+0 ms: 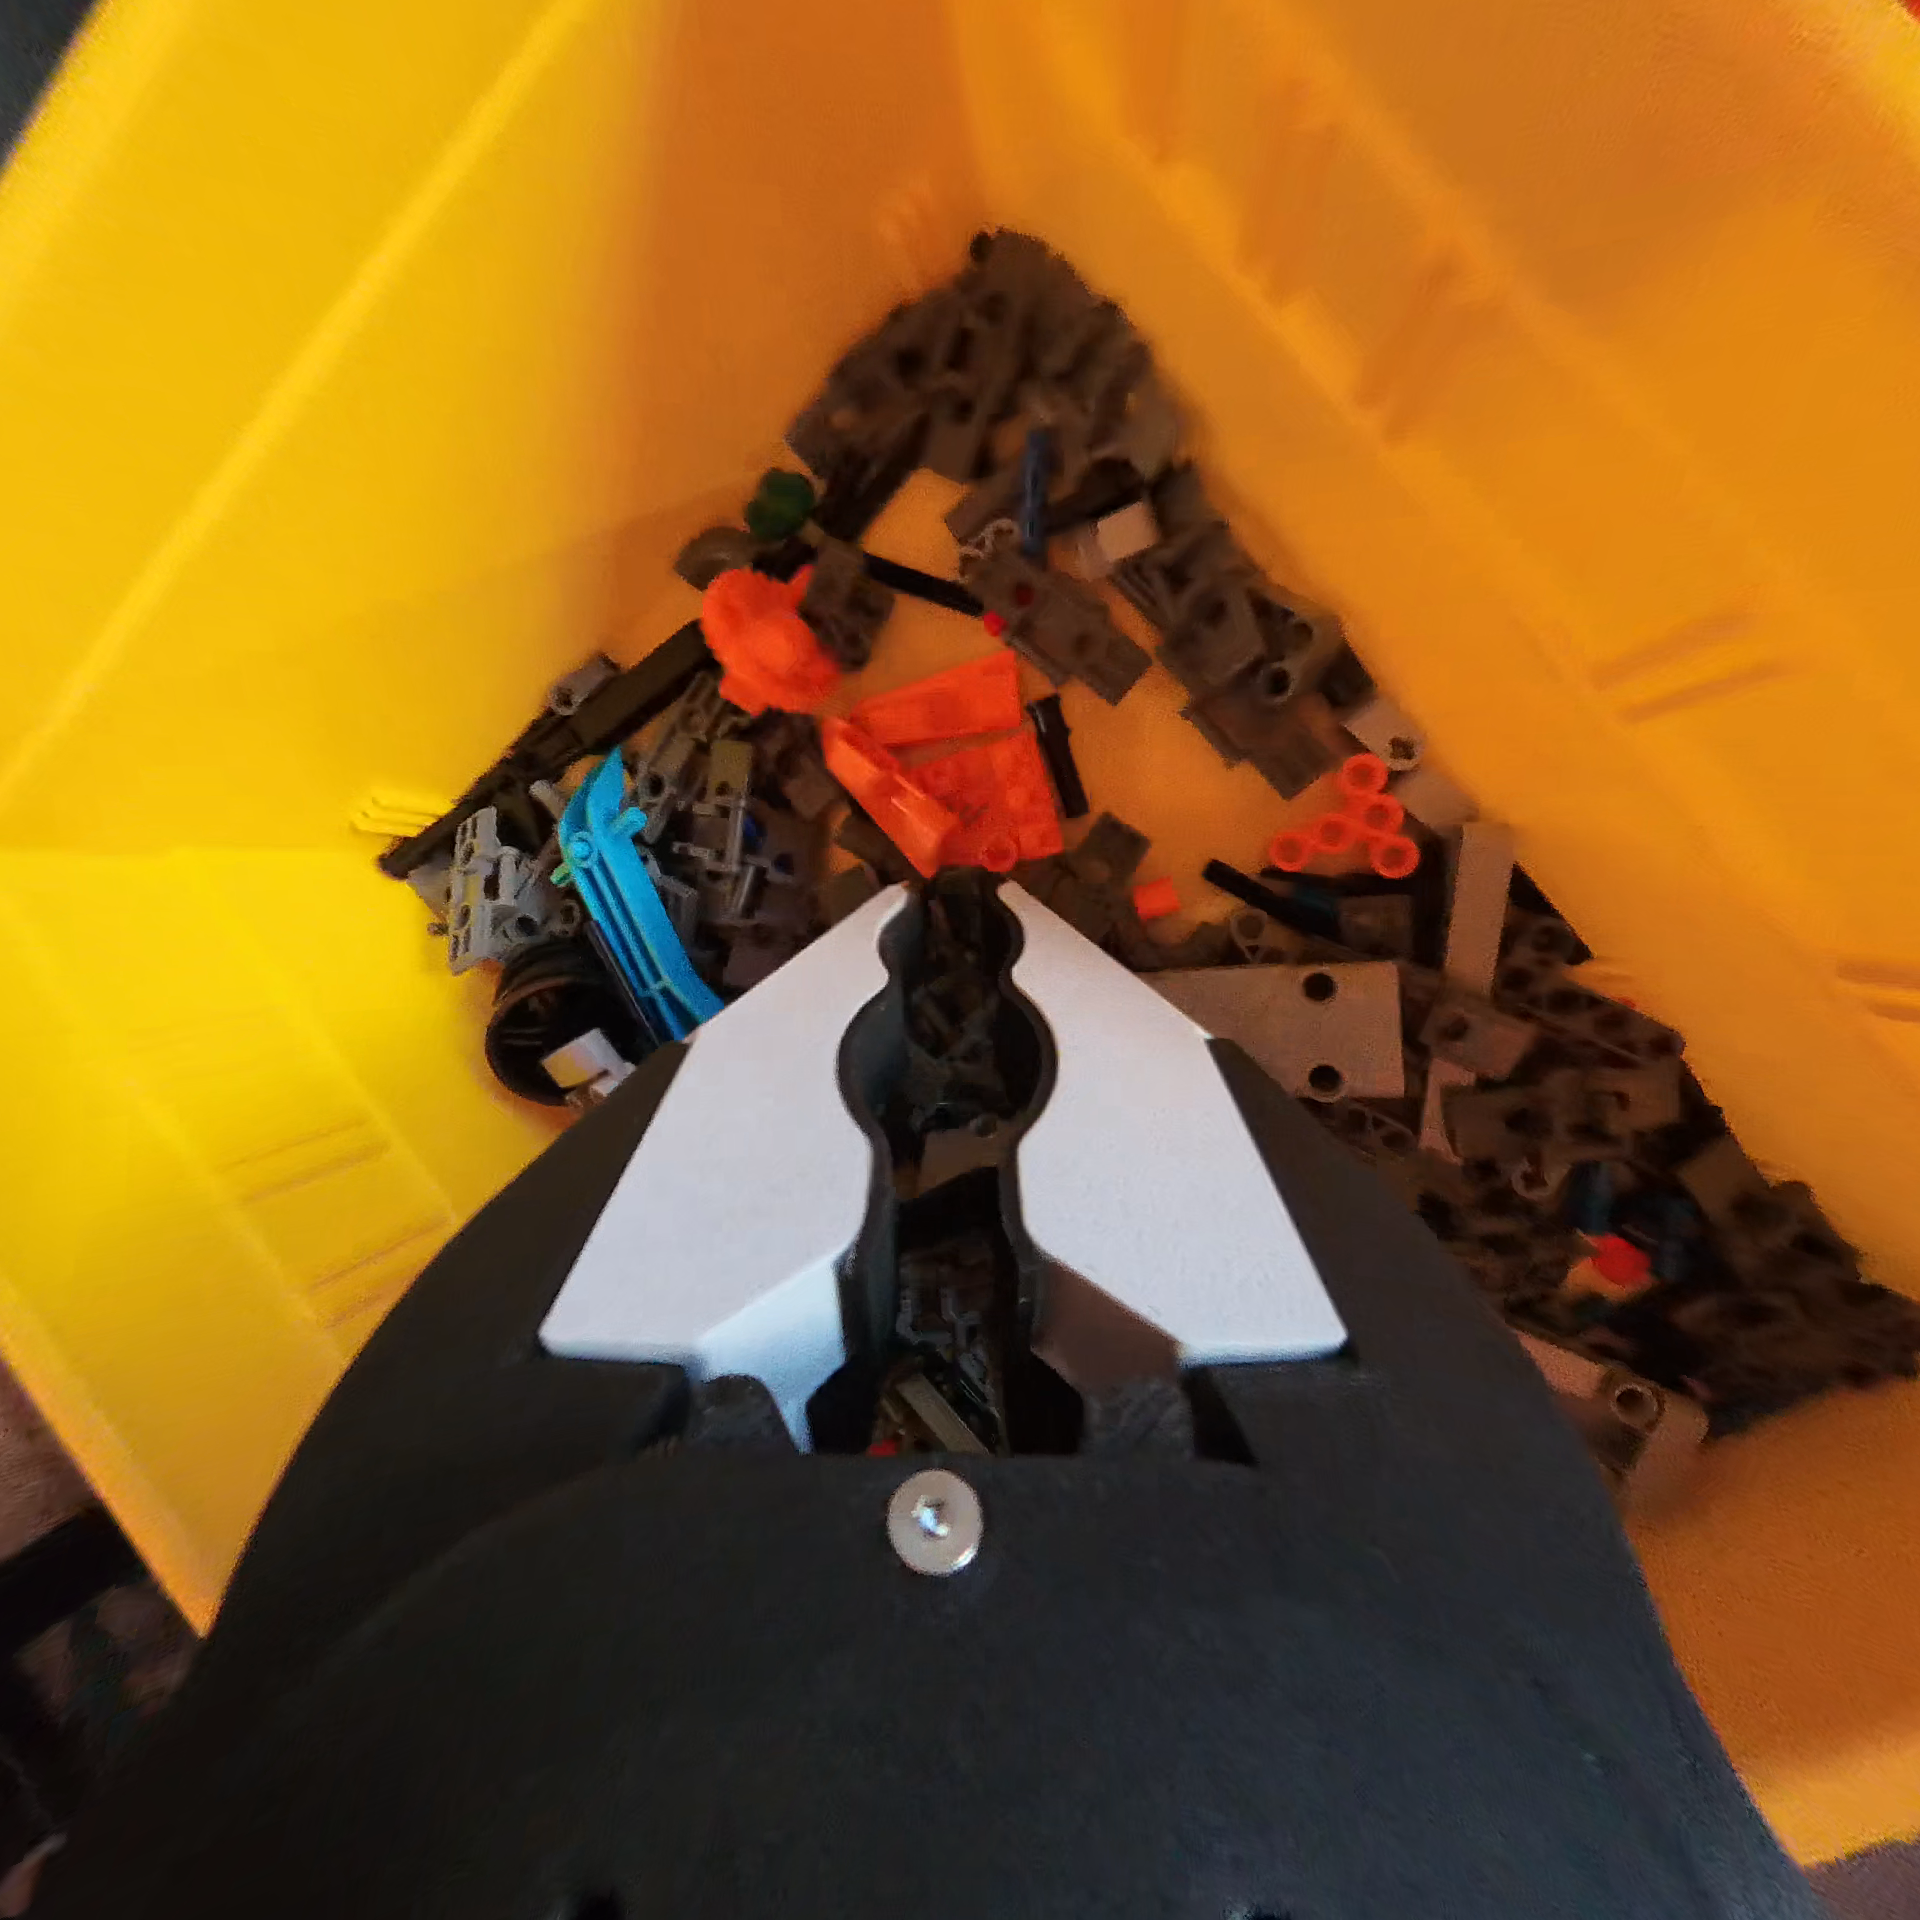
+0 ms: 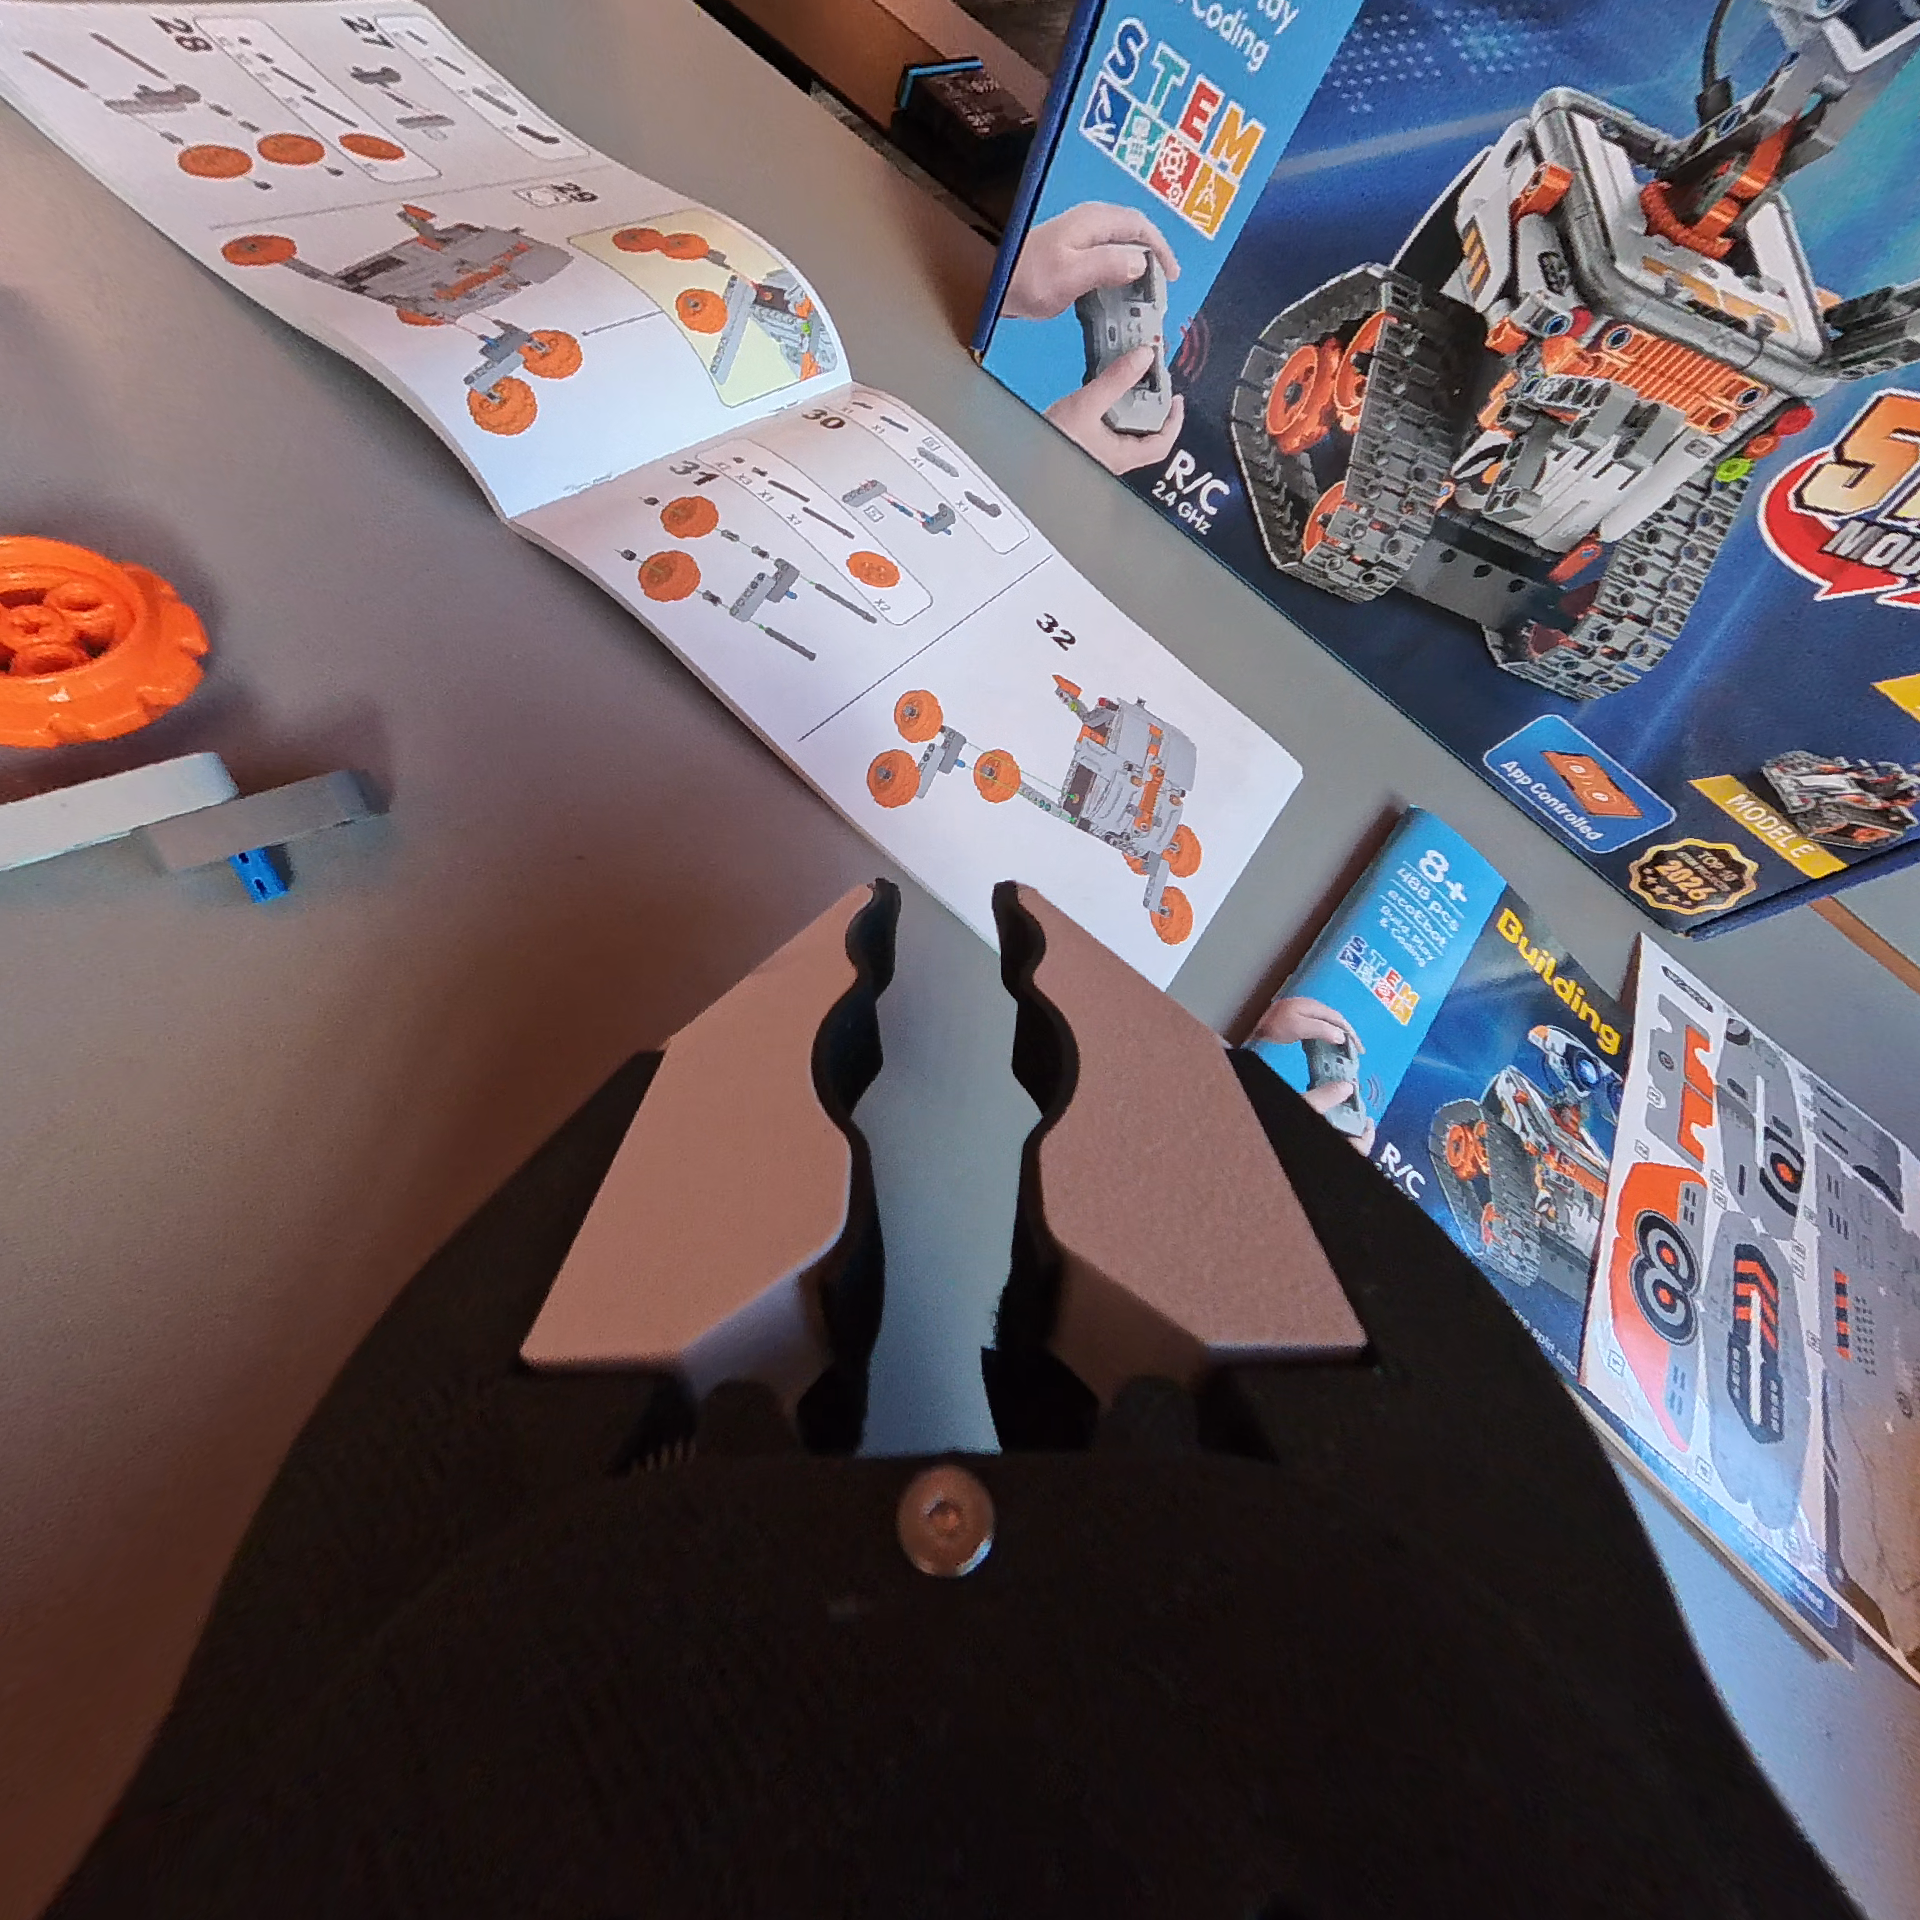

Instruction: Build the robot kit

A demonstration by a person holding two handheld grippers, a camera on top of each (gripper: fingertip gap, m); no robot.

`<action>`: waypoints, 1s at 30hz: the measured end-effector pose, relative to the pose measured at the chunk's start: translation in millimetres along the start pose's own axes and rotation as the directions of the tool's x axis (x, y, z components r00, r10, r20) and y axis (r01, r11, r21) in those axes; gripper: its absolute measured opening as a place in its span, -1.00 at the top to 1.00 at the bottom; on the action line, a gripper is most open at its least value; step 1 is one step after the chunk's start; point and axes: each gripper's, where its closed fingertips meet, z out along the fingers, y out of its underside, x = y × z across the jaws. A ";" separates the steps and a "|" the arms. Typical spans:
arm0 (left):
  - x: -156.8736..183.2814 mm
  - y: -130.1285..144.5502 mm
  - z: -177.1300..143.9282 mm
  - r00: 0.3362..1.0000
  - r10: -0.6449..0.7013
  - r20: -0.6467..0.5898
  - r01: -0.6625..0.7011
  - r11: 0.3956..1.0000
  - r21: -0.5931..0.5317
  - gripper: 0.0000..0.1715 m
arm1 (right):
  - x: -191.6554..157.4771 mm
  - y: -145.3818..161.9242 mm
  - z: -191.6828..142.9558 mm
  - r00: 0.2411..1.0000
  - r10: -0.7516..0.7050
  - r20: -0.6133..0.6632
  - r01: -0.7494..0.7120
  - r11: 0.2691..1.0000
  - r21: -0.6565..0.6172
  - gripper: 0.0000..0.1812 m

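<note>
My left gripper [image 1: 961, 888] reaches down into a yellow bin [image 1: 416, 416], just above a pile of building-kit parts. Its jaws stand nearly closed; dark parts fill the narrow gap, and I cannot tell whether one is gripped. Orange plates [image 1: 956, 769] lie just past its tips, with an orange gear [image 1: 764, 644] beyond and a blue curved piece [image 1: 623, 904] to the left. My right gripper [image 2: 940, 894] hovers over a grey table [image 2: 312, 1143], slightly open and empty, its tips at the near corner of an open instruction booklet [image 2: 727, 416].
An orange wheel [image 2: 73, 634] and joined grey beams [image 2: 208, 816] with a blue pin [image 2: 260, 868] lie at the table's left. The kit's blue box [image 2: 1507, 364] stands at the right. A second booklet [image 2: 1455, 1091] and a sticker sheet [image 2: 1745, 1247] lie nearer. The tips of one gripper are about 50 cm away from the tips of the other. About 6 cm separates my left fingertips from the blue curved piece [image 1: 623, 904].
</note>
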 end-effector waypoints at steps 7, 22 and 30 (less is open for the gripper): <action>40.6 13.1 -40.9 0.980 -0.042 -0.195 0.056 0.996 0.065 0.16 | -1.6 3.8 1.7 1.000 -0.029 0.000 0.029 0.999 -0.025 0.79; 20.8 28.1 -12.3 0.998 -0.050 0.025 0.049 0.997 0.054 0.32 | -1.6 10.9 3.4 0.998 -0.057 -0.007 0.057 0.996 -0.069 0.79; -29.7 29.0 -12.7 0.961 -0.188 0.202 0.169 0.980 0.106 0.71 | -2.0 14.6 5.4 0.997 -0.080 -0.009 0.079 0.992 -0.094 0.79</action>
